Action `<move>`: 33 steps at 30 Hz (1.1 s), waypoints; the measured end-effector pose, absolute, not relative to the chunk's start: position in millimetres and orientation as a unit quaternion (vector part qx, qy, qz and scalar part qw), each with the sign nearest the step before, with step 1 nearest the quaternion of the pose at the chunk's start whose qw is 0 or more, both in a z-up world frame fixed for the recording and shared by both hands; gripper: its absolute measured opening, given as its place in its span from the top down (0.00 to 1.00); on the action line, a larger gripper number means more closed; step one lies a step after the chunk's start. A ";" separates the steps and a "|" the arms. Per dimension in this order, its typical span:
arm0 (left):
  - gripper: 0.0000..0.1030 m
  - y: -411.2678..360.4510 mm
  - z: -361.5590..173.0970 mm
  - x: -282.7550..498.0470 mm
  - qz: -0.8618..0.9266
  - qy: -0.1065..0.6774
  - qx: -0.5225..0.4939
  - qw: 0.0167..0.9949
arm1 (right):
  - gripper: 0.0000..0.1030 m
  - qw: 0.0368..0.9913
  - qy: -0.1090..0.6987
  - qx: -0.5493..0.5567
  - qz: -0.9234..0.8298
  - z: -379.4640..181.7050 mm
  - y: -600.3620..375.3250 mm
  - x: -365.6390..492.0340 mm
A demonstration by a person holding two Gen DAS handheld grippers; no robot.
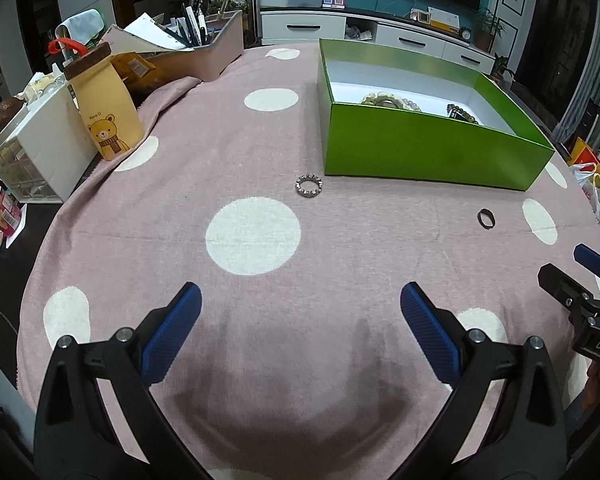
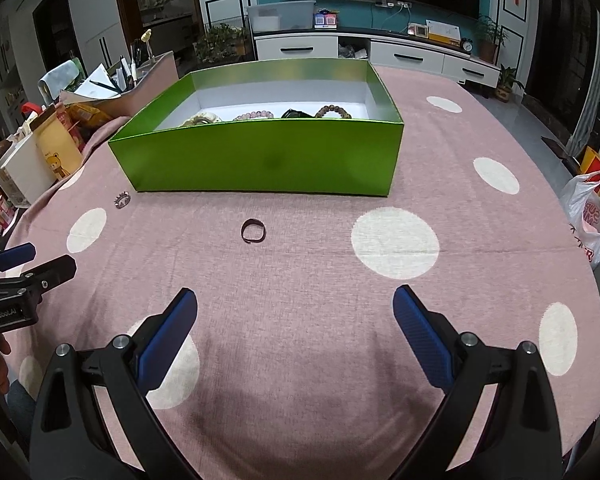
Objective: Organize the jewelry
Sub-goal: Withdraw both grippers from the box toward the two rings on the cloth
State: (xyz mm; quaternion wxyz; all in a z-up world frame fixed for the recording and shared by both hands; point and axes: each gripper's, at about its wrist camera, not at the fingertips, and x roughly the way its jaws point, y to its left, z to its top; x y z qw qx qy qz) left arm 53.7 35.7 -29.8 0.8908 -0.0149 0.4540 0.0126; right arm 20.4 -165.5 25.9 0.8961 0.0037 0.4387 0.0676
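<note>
Silver beaded ring (image 1: 309, 186) flat on cloth just beside green box (image 1: 420, 148) front corner. Dark ring (image 2: 253, 231) flat, apart, before box. Box open, bead bracelets (image 2: 256, 115) inside along front wall.

Dim indoor light w/ a cool cast, source overhead. Soft dark shadows on the pink cloth (image 1: 340, 240) just ahead of each pair of fingers (image 1: 172, 332). Green box (image 2: 260, 160) front wall shows mild sheen, no hard glare. Strong fisheye bend, black vignette at corners. Centre sharp; edges and background room softer.
</note>
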 end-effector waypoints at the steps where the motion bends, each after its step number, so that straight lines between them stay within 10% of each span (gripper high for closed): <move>1: 0.02 36.2 -30.4 54.5 0.012 0.454 -0.015 0.891 | 0.04 0.896 0.439 0.002 0.068 25.2 -164.8 21.3; 26: 0.02 67.4 -40.9 75.4 0.023 0.447 -0.039 0.893 | 0.04 0.883 0.461 -0.026 0.085 -0.8 -145.5 52.7; 33: 0.02 67.0 -38.9 85.9 0.020 0.443 -0.039 0.896 | 0.21 0.879 0.464 -0.046 0.098 -7.6 -132.7 74.7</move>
